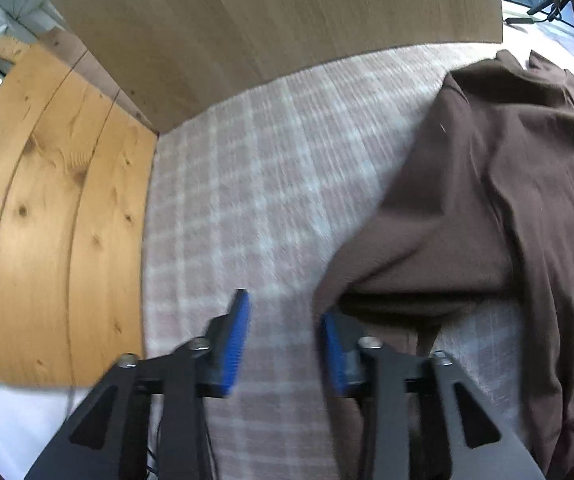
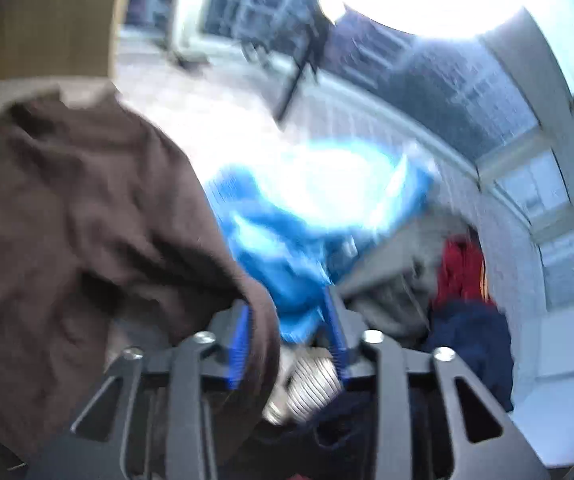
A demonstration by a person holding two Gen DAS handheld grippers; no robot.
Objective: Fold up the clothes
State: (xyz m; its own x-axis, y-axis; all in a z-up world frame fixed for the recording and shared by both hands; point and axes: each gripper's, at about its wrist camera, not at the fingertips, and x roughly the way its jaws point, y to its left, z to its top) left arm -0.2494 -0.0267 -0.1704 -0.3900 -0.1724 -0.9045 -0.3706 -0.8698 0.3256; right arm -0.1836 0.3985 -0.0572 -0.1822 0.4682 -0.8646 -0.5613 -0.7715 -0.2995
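Observation:
A brown garment (image 1: 499, 200) lies rumpled on the checked bed cover (image 1: 255, 184), to the right in the left wrist view. My left gripper (image 1: 285, 332) is open, its blue pads apart over the cover, and the garment's lower left edge hangs just over the right pad. In the blurred right wrist view the brown garment (image 2: 75, 216) fills the left side, and a fold of it drapes between the spread pads of my right gripper (image 2: 287, 320). The jaws stand apart there and do not pinch the cloth.
A pine board (image 1: 55, 220) and a pale wood panel (image 1: 271, 12) close off the left and far sides. A bright blue garment (image 2: 287, 248), grey, red (image 2: 461, 268) and navy (image 2: 471, 344) clothes lie right of the brown one. Windows (image 2: 407, 60) stand behind.

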